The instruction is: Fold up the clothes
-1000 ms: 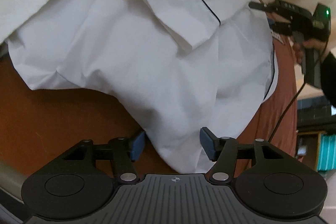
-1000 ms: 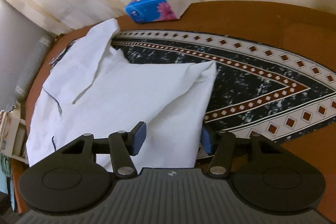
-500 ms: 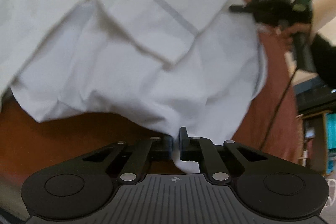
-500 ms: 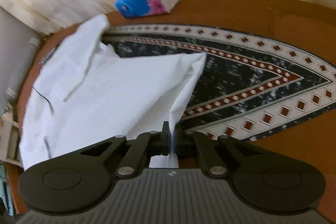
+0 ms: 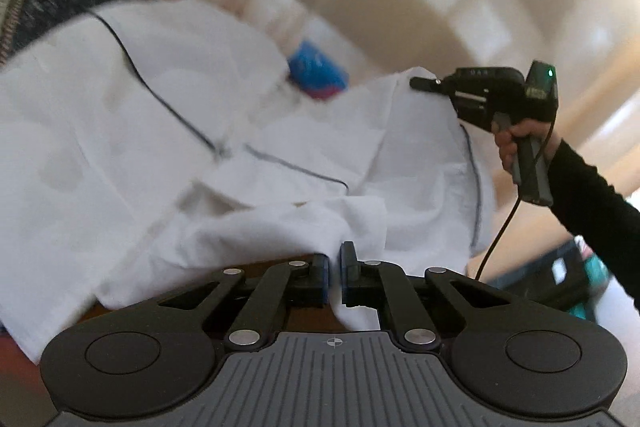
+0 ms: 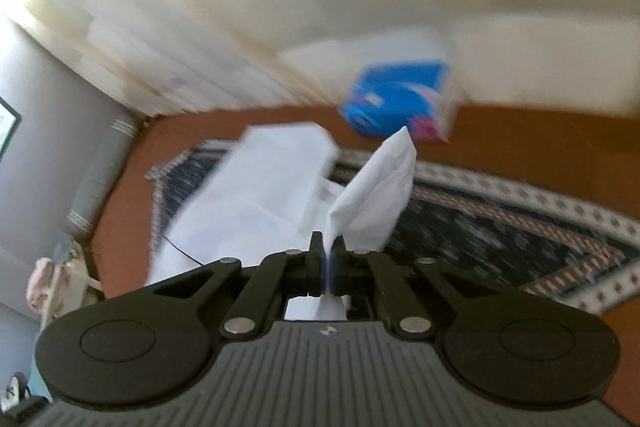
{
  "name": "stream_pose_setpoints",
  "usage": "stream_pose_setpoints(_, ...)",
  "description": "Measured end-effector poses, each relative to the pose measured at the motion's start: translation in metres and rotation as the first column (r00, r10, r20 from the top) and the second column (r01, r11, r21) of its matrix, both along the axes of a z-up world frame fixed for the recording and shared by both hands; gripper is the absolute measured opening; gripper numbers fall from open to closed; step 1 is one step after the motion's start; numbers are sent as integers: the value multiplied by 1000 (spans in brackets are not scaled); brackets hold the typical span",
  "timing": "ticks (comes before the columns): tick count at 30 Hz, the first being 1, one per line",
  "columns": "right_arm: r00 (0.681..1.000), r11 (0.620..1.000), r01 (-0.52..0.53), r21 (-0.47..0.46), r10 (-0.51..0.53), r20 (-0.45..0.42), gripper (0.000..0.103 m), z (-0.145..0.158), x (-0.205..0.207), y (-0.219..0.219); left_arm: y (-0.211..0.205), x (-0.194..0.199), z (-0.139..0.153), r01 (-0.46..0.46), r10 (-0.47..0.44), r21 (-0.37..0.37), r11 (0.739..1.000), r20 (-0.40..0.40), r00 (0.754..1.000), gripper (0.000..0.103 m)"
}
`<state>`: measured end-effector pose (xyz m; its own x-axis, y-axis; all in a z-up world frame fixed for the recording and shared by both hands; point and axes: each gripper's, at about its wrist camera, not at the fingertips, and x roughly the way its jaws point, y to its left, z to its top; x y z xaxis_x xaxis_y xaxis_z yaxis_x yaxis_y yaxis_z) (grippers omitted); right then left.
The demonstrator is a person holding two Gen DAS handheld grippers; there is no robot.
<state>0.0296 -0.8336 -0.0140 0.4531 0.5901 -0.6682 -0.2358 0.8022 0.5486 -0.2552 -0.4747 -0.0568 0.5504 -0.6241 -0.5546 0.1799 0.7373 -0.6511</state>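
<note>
A white garment with thin dark piping (image 5: 160, 131) lies on the brown table, partly lifted. My left gripper (image 5: 334, 267) is shut on its near hem, fabric bunched between the jaws. My right gripper (image 6: 329, 259) is shut on another edge of the same garment (image 6: 372, 195), which stands up from the jaws as a peaked fold. In the left wrist view the right gripper (image 5: 424, 83) shows at the garment's far right corner, held by a hand in a black sleeve.
A patterned dark runner (image 6: 500, 223) with a diamond border covers the brown table (image 6: 540, 131). A blue tissue box (image 6: 396, 103) stands at the far edge near the pale wall. Shelves and clutter sit at the left of the table (image 6: 52, 275).
Both grippers went from open to shut on the garment's edge, then lifted it. Both views have tilted upward and the fabric has risen off the table.
</note>
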Motion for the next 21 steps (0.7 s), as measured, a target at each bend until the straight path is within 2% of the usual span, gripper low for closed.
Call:
stream_pose_setpoints(4, 999, 1000, -24, 4, 24, 40, 2, 43, 27, 63, 53, 6, 12, -103, 106, -69, 992, 37, 994, 0)
stream_pose_setpoints(7, 996, 997, -65, -28, 67, 59, 2, 61, 54, 122, 100, 9, 11, -199, 202, -97, 975, 26, 979, 0)
stream_pose_setpoints(10, 994, 993, -101, -55, 103, 44, 2, 57, 89, 188, 142, 15, -4, -294, 291, -110, 950, -37, 956, 0)
stream_pose_setpoints(14, 989, 985, -142, -100, 144, 20, 3, 21, 133, 279, 183, 29, -31, -355, 344, -84, 931, -121, 931, 1)
stream_pose_setpoints(16, 986, 979, -162, -123, 165, 7, 12, -3, 149, 319, 196, 35, -45, -367, 350, -73, 927, -178, 920, 5)
stream_pose_setpoints(17, 986, 977, -163, -138, 164, -5, 15, -17, 155, 337, 202, 36, -49, -374, 354, -71, 925, -203, 913, 14)
stream_pose_setpoints(18, 987, 976, -157, -150, 158, -7, 25, -28, 159, 351, 209, 34, -50, -378, 355, -75, 923, -215, 910, 23)
stream_pose_setpoints(19, 988, 976, -150, -159, 151, -5, 39, -37, 161, 364, 215, 35, -52, -379, 353, -83, 922, -223, 909, 23)
stream_pose_setpoints(21, 990, 978, -141, -152, 143, 4, 46, -46, 161, 376, 226, 39, -57, -383, 347, -114, 917, -246, 905, 23)
